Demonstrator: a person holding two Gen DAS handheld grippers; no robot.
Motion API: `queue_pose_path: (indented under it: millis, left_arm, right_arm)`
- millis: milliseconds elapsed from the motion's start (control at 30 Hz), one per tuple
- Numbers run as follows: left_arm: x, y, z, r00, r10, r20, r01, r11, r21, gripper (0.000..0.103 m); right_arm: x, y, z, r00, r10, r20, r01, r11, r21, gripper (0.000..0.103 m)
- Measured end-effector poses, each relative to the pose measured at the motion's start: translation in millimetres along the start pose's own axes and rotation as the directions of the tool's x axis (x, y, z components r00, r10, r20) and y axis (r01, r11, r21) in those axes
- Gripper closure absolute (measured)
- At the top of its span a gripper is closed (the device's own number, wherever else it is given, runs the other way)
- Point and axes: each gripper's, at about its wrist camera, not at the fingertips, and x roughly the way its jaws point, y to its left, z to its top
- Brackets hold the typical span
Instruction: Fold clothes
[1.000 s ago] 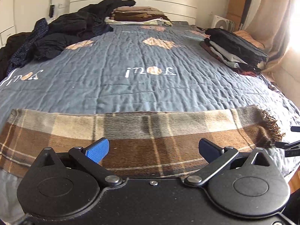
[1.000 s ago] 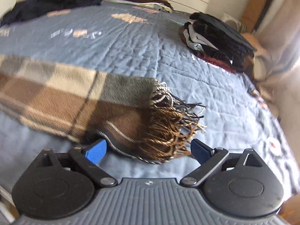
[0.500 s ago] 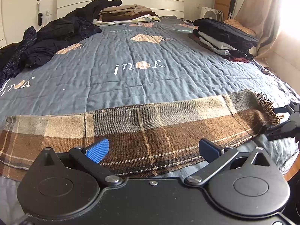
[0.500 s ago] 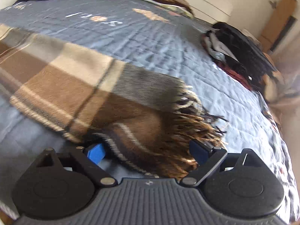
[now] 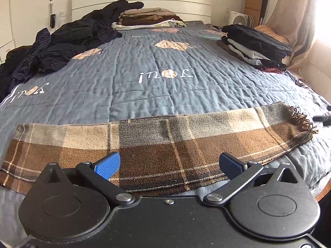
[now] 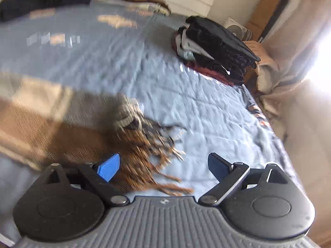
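Right claw (image 6: pixel 163 164) has swung off the fringe, spread and empty. Left claw (image 5: pixel 169 164) hovers spread over the flat scarf (image 5: pixel 157 142), ready to fold.

- Blue quilt (image 5: pixel 165 95) – white script word near its middle, seen upside down from the left wrist cam; reads approx. "joui", w/ a tan patch standing in for the "o" (image 5: pixel 166 74).
- Same word again by the quilt's left edge (image 5: pixel 29 91), also upside down, partly cut off.
- Faint small print beside tan patches toward the headboard end – too small to read.
- Right wrist cam: the lettering on the quilt (image 6: pixel 52 39) is motion-blurred, not legible.
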Motion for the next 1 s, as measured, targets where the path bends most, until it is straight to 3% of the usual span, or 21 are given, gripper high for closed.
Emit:
queue_pose_path:
  millis: [67,133,200,300,400,467,567,667,767,900,1000]
  left_arm:
    - [3.4,0.3,-1.4,1.0,0.01,-0.002,-0.01,1.0,0.009,0.0]
    - [6.9,2.1,-3.3,1.0,0.023,-0.009,-0.023,1.0,0.016,0.0]
    - [10.4,4.5,-5.4,0.999,0.036,-0.017,-0.036,0.999,0.021,0.0]
    - [14.4,7.8,-7.8,0.999,0.043,-0.02,-0.042,0.999,0.033,0.0]
    - [17.3,8.5,-8.9,0.998,0.065,-0.013,-0.065,0.997,0.039,0.0]
    - [19.2,7.7,-10.2,0.997,0.072,-0.012,-0.071,0.997,0.037,0.0]
    - [21.2,2.4,-11.0,0.997,0.077,-0.016,-0.076,0.996,0.054,0.0]
    - [19.9,-4.3,-11.7,0.998,0.055,-0.002,-0.055,0.993,0.103,0.0]
    - [18.8,-10.2,-7.9,1.0,0.015,0.027,-0.02,0.976,0.219,0.0]
    - [30.3,-12.5,15.3,0.994,-0.11,0.031,0.093,0.937,0.338,0.001]
    - [52.7,-15.4,42.2,0.984,-0.176,-0.013,0.169,0.918,0.358,0.02]
  right_arm:
    - [-10.7,-0.2,13.9,0.995,0.09,0.051,-0.095,0.988,0.123,0.009]
    - [-12.5,7.2,24.9,0.971,0.22,0.096,-0.235,0.949,0.21,0.008]
    - [-4.3,24.6,32.8,0.928,0.353,0.121,-0.372,0.893,0.254,0.008]
    - [23.4,61.1,40.1,0.843,0.522,0.128,-0.536,0.803,0.259,0.008]
    - [61.8,90.2,44.6,0.816,0.574,0.065,-0.568,0.776,0.273,0.008]
    - [84.1,100.2,44.6,0.809,0.587,0.027,-0.569,0.772,0.283,0.008]
    - [88.0,112.9,44.1,0.854,0.52,0.015,-0.511,0.834,0.209,0.008]
    - [78.0,120.3,48.2,0.847,0.527,0.068,-0.531,0.844,0.074,0.008]
    - [77.4,128.8,63.3,0.86,0.506,0.062,-0.505,0.862,-0.028,0.008]
    - [79.8,125.7,81.2,0.847,0.524,0.085,-0.525,0.851,-0.012,0.008]
    - [77.2,107.1,85.4,0.841,0.53,0.111,-0.537,0.842,0.044,0.008]
